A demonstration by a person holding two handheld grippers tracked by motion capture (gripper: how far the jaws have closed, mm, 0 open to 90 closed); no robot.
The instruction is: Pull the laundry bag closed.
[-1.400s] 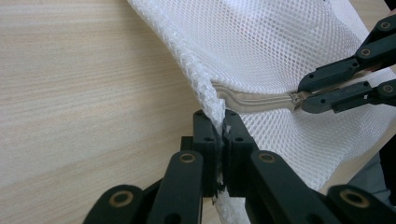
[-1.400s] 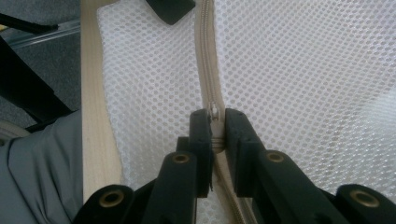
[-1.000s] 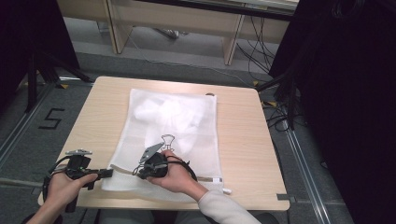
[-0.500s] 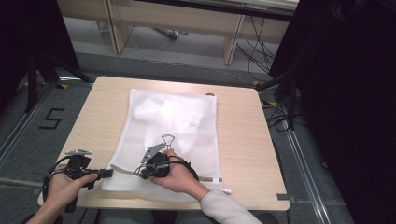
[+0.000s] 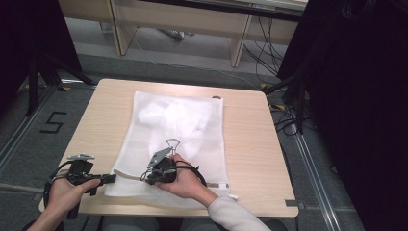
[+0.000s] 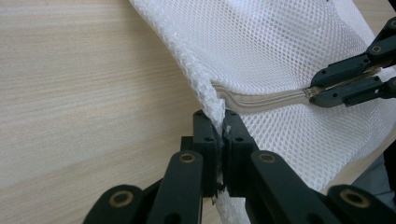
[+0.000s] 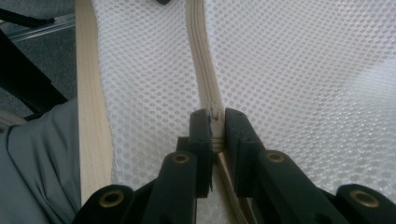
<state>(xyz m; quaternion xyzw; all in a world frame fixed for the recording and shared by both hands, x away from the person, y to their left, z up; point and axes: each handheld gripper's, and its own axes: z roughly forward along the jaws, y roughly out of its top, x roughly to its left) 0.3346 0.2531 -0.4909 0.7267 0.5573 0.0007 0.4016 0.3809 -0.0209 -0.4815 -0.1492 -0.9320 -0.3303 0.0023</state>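
A white mesh bag lay flat on the wooden table, reaching from near the far edge down to the near edge. Something soft and white sat inside it, up at the far end. A zipper ran along the bag's near end, close to the table's near edge.

The right gripper had its two black jaws pinched tight on the little zipper pull. In the high view it sat over the middle of the bag's near end, held in the person's right hand.

The left gripper was closed too, squeezing the bunched mesh at the bag's near left corner. In the high view it sat by the table's near left corner, held in the left hand.

Grey floor and cables lay around the table.
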